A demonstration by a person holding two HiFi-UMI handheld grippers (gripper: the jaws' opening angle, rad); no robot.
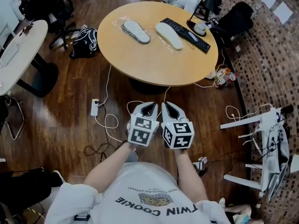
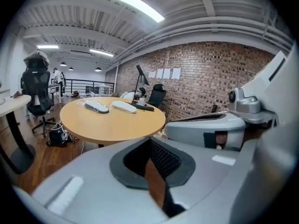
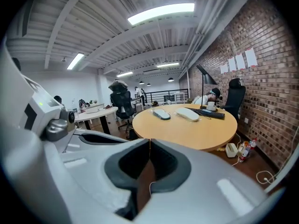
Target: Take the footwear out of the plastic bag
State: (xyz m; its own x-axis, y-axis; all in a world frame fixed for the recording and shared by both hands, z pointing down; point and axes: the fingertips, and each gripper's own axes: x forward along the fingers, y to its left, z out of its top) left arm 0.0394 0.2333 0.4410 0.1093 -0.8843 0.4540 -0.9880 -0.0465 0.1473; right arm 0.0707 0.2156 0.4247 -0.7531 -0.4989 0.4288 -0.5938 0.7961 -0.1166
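From the head view, your left gripper (image 1: pixel 149 107) and right gripper (image 1: pixel 169 108) hang side by side, fingers pressed together on nothing. The grey slipper (image 1: pixel 136 31) and white slipper (image 1: pixel 168 35) lie well ahead on the round worktop (image 1: pixel 154 62), the grey one's plastic bag (image 1: pixel 124 21) glinting.

In the left gripper view, the fingers meet, empty, with both slippers far ahead and to their left.

In the right gripper view it is the same, slippers far ahead.

Step closer, spread the fingers, then pin one bag while the other gripper draws the slipper out.
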